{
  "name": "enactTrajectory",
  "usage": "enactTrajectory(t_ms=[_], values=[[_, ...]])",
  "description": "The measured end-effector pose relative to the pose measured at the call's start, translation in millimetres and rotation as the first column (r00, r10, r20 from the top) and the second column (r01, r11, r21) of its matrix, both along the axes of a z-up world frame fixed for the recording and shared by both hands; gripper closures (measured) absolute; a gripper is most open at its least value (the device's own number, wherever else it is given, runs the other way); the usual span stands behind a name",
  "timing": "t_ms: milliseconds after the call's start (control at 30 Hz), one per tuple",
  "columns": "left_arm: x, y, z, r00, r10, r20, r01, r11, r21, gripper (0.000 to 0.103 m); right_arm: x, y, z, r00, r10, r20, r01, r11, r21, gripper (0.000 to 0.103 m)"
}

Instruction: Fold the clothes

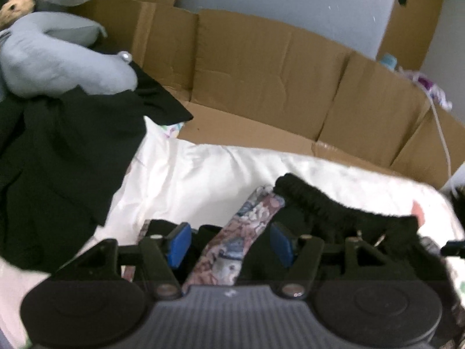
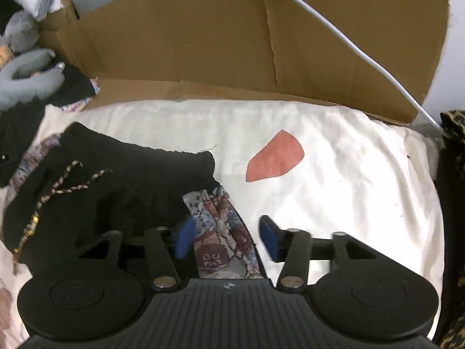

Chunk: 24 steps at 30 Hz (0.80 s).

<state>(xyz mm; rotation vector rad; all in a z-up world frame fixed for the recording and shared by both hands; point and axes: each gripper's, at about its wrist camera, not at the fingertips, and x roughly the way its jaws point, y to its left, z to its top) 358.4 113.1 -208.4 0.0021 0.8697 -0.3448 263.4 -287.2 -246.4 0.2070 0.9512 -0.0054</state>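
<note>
A: Left wrist view first. What's the left gripper (image 1: 231,242) doing?

B: Jaws spread wide, holding nothing. A patterned strip (image 1: 232,244) of the garment runs straight up between the blue pads (image 1: 180,244), not pinched. The black waistband (image 1: 334,208) sits just ahead and to the right of the tool, bunched on the white sheet (image 1: 189,168). A pile of dark clothes (image 1: 58,145) lies far ahead on the left, with a grey pillow (image 1: 58,67) on it. Cardboard (image 1: 261,72) stands behind everything.

A: Right wrist view?

B: Right gripper (image 2: 226,237) also wide apart. Patterned cloth (image 2: 221,232) lies between the fingers, touching the left pad (image 2: 184,237), clear of the right one. The black shorts (image 2: 116,180) spread ahead-left, with a braided drawstring (image 2: 66,186) on top. There's a pink patch (image 2: 276,157) on the sheet ahead.

A: Step?

B: Can't settle it. Both tools straddle patterned edges with open jaws, so that fits either about to pinch or just let go. The garment is crumpled, not a tidy fold. If it's a grasp, both sides need to close on the cloth evenly.
</note>
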Motion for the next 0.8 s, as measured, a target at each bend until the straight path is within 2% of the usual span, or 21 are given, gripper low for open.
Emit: enactTrajectory(t_ms=[33, 100, 233, 267, 300, 333, 367, 400, 433, 467, 567, 667, 800], values=[[3.8, -2.9, -3.3, 1.0, -0.025, -0.006, 0.025, 1.0, -0.007, 0.039, 0.3, 0.5, -3.1, 1.0, 0.003, -0.008, -0.003, 1.0, -0.005, 0.034], [11.6, -10.7, -9.1, 0.998, -0.068, -0.017, 0.068, 0.998, -0.006, 0.039, 4.5, -0.4, -9.8, 1.0, 0.007, -0.022, -0.007, 1.0, -0.01, 0.034], [25.8, -25.3, -24.7, 0.993, -0.091, -0.075, 0.093, 0.996, 0.016, 0.042, 17.4, -5.5, -24.6, 0.999, 0.004, -0.05, -0.002, 1.0, 0.024, 0.035], [27.7, -27.5, -27.9, 0.993, -0.08, -0.082, 0.083, 0.996, 0.034, 0.053, 20.3, -5.1, -28.0, 0.998, 0.01, -0.059, -0.008, 0.999, 0.039, 0.036], [29.5, -29.6, -30.6, 0.994, -0.069, -0.089, 0.074, 0.996, 0.051, 0.069, 23.0, -4.3, -31.0, 0.998, 0.018, -0.068, -0.015, 0.999, 0.052, 0.037], [30.8, -30.7, -31.8, 0.993, -0.064, -0.098, 0.07, 0.996, 0.057, 0.076, 25.2, -2.4, -33.2, 0.997, 0.031, -0.076, -0.027, 0.998, 0.057, 0.043], [31.5, -31.0, -31.7, 0.992, -0.069, -0.103, 0.075, 0.996, 0.05, 0.083, 27.1, -0.2, -35.1, 0.996, 0.044, -0.083, -0.039, 0.997, 0.062, 0.056], [31.3, -31.6, -31.0, 0.992, -0.08, -0.101, 0.085, 0.995, 0.048, 0.086, 28.7, 2.7, -36.0, 0.995, 0.056, -0.087, -0.05, 0.996, 0.069, 0.06], [29.9, -33.1, -29.7, 0.991, -0.094, -0.091, 0.099, 0.993, 0.06, 0.089, 30.2, 5.9, -37.0, 0.993, 0.07, -0.092, -0.063, 0.995, 0.077, 0.07], [28.0, -34.6, -28.9, 0.991, -0.107, -0.079, 0.113, 0.991, 0.077, 0.093, 31.4, 9.7, -38.1, 0.991, 0.088, -0.099, -0.079, 0.993, 0.084, 0.074], [24.7, -33.2, -25.1, 0.994, -0.101, -0.047, 0.105, 0.991, 0.083, 0.096, 30.2, 19.3, -36.1, 0.991, 0.107, -0.083, -0.102, 0.993, 0.057, 0.09], [21.5, -29.3, -14.5, 0.997, -0.075, 0.007, 0.075, 0.996, 0.056, 0.097, 25.9, 21.4, -24.0, 0.995, 0.1, -0.027, -0.101, 0.995, -0.007, 0.093], [19.9, -31.5, 0.5, 0.993, -0.097, 0.068, 0.093, 0.994, 0.055, 0.098, 26.9, 22.9, -1.8, 0.993, 0.113, 0.044, -0.107, 0.987, -0.124, 0.095]])
